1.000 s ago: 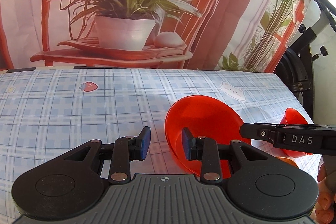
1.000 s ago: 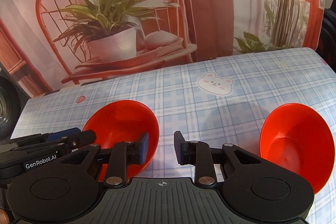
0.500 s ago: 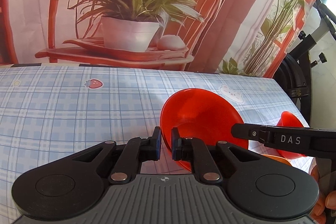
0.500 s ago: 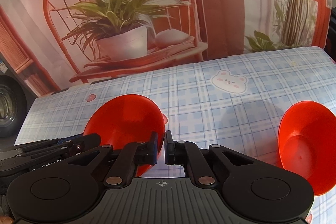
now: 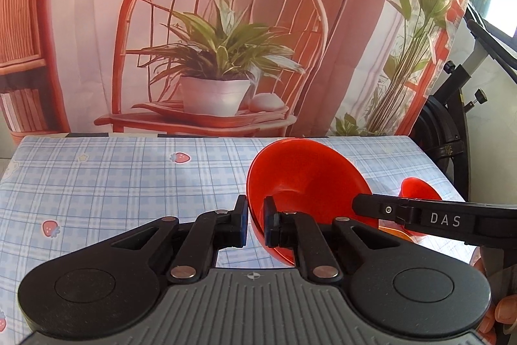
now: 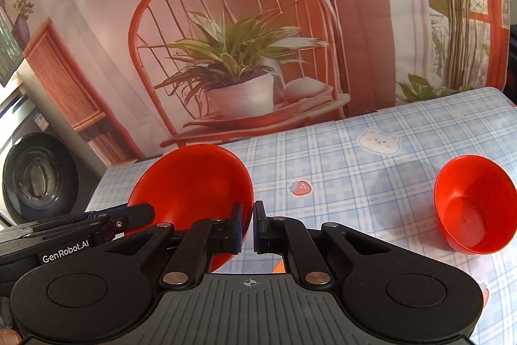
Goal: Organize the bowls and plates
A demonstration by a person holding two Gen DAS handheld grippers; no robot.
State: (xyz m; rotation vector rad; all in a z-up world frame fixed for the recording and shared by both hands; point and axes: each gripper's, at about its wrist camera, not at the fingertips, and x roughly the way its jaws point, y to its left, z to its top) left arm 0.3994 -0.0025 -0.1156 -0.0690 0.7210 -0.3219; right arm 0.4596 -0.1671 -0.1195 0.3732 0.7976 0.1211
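Gripping: my left jaws (image 5: pixel 253 223) pinch the near rim of a red bowl (image 5: pixel 307 180); one pad sits outside the wall and one inside.
Left jaws: pressed hard onto the thin rim, nearly together.
Right jaws: my right jaws (image 6: pixel 246 227) clamp the same red bowl (image 6: pixel 194 180) on its opposite rim, one pad inside and one outside the wall.
Motion of the jaws: both pairs have just been closing, with the bowl's rim between them.
Red bowl: tilted, its opening facing up and toward my cameras; it hangs between my two jaws, above the desk (image 5: pixel 113 177).
Second bowl: a smaller red bowl (image 6: pixel 471 209) stands on the desk (image 6: pixel 371 180) well to the right of the held one, leaning with its opening toward the camera. In the left wrist view only its top (image 5: pixel 418 188) peeks over the arm of my right tool.
Desk: covered by a pale blue checked cloth with strawberry and bear prints.
Orange thing: a small orange patch (image 5: pixel 392 231) shows just below the right tool's arm; I cannot tell what it is.
Backdrop: a printed hanging (image 5: pixel 226 37) with a red chair and a potted plant stands behind the desk.
Hand: fingertips (image 5: pixel 502 317) show at the lower right edge of the left wrist view.
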